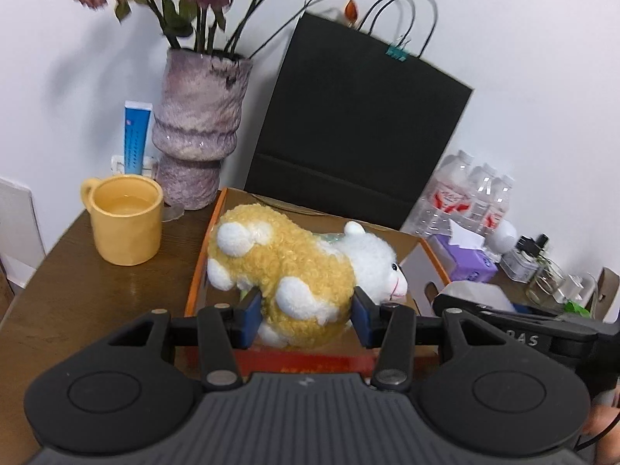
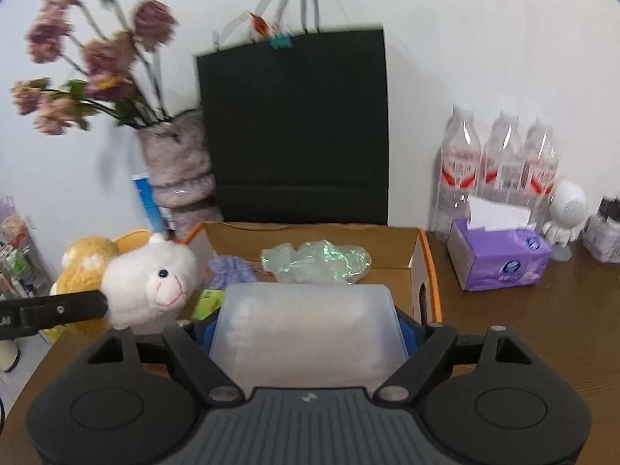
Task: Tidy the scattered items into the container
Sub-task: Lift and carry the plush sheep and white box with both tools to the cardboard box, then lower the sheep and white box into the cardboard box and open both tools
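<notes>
My left gripper (image 1: 306, 319) is shut on a yellow and white plush sheep (image 1: 294, 271) and holds it over the left side of the open cardboard box (image 1: 197, 267). The sheep also shows in the right wrist view (image 2: 151, 275), at the box's left edge. My right gripper (image 2: 308, 333) is shut on a translucent plastic box (image 2: 308, 333), held above the near part of the cardboard box (image 2: 420, 267). Inside the cardboard box lie a crumpled shiny green wrapper (image 2: 317, 257), a small purple pouch (image 2: 230, 267) and a green packet (image 2: 207, 302).
A yellow mug (image 1: 124, 219) and a purple vase of flowers (image 1: 197, 128) stand left of the box. A black paper bag (image 2: 294, 124) stands behind it. Water bottles (image 2: 500, 162), a purple tissue box (image 2: 500, 255) and a white figurine (image 2: 567, 213) stand to the right on the wooden table (image 2: 523, 333).
</notes>
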A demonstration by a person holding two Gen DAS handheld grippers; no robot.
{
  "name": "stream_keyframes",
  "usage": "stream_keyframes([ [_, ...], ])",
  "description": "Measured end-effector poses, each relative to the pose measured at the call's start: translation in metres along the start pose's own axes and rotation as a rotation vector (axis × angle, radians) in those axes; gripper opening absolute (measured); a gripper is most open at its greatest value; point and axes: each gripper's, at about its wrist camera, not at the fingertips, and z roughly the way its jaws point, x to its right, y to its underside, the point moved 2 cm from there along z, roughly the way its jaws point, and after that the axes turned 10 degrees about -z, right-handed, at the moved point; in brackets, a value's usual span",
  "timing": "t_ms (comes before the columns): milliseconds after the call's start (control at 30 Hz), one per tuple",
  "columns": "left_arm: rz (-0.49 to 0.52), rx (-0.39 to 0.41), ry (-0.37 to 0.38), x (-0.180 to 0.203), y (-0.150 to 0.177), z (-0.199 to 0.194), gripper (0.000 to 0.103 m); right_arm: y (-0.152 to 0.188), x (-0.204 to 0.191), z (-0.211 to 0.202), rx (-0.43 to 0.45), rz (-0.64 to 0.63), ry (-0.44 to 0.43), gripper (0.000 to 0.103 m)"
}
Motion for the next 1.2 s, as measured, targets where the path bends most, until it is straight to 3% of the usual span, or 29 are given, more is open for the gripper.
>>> stream_keyframes([
  [200,-0.012,-0.045,-0.032,-0.006,0.002,0.058,0.048,0.009,0.016,0.055,-0.038,0.054,0.018,0.081],
  [400,-0.057,-0.081,0.02,-0.015,0.013,0.085,0.048,0.02,0.024,0.077,-0.043,0.099,0.005,0.081],
  [700,0.007,-0.09,-0.037,-0.013,0.025,0.099,0.049,0.029,0.02,0.091,-0.067,0.055,0.013,0.081],
  [1200,0.024,-0.082,-0.054,-0.009,0.027,0.1,0.055,0.032,0.01,0.098,-0.083,-0.036,0.082,0.082],
])
